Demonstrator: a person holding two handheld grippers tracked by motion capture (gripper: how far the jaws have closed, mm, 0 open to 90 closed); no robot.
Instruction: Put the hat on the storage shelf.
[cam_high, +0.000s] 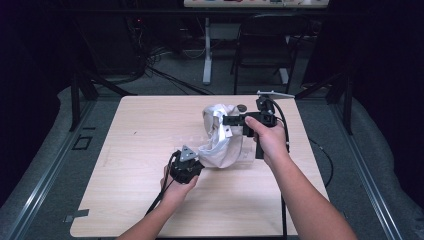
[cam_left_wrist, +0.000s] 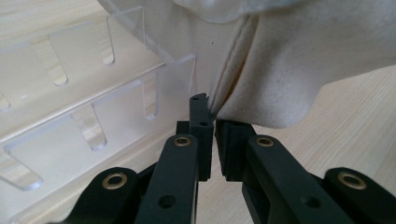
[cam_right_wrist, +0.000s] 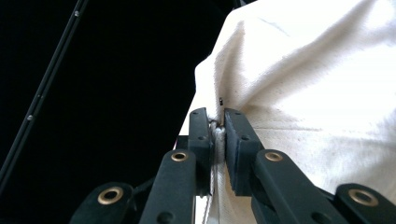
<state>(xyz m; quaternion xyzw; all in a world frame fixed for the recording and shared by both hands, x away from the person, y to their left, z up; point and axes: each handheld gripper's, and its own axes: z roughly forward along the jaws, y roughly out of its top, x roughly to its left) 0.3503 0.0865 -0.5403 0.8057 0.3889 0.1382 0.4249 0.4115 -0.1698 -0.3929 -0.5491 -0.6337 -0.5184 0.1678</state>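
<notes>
Wooden table (cam_high: 135, 200): you clamp both grippers, left (cam_high: 186, 167) and right (cam_high: 235, 120), on the cloth (cam_high: 220, 145); next, probably spread it.

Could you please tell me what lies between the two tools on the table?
In the high view, white cloth spans from the left tool to the right tool.

I counted one white cloth (cam_high: 220, 137), one clear acrylic rack (cam_left_wrist: 84, 116), and my two grippers, left (cam_high: 196, 161) and right (cam_high: 226, 120).
</notes>
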